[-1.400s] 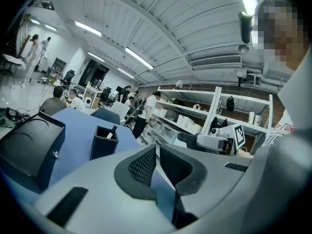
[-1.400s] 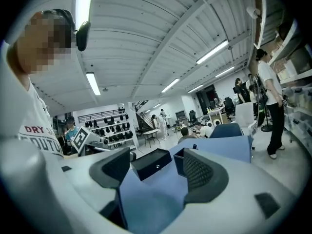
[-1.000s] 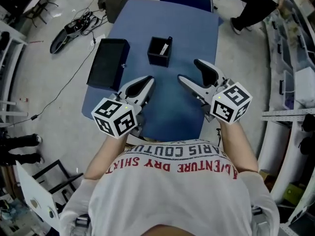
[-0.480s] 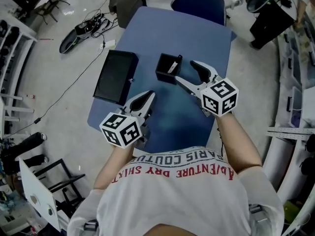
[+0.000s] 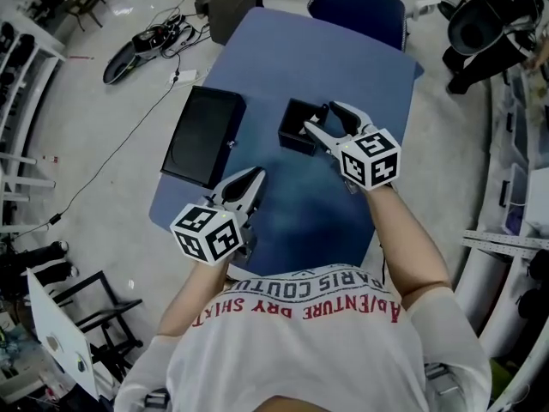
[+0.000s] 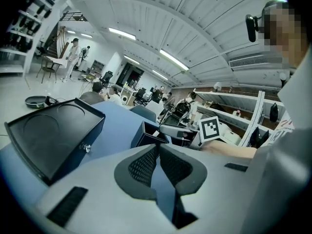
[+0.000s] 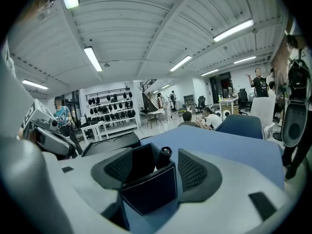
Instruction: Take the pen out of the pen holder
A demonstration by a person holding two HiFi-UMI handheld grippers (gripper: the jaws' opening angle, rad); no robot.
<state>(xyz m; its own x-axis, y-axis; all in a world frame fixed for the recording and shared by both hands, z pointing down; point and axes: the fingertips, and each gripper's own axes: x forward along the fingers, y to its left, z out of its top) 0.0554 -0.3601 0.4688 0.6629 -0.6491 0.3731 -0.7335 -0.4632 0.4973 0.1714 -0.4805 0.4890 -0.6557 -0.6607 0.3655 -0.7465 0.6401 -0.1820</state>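
Blue table (image 5: 347,67) standing on pale grey floor (image 5: 94,144), blue chair (image 5: 360,3) sitting at its far end, cables (image 5: 159,39) trailing nearby, strip lights (image 7: 92,58) glowing across ribbed white ceiling (image 7: 146,23).

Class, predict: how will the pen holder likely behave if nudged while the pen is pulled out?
The pen holder looks a small, thin-walled open box, so probably light and apt to tip. Standing apparently loose on the smooth blue table, it may slide.
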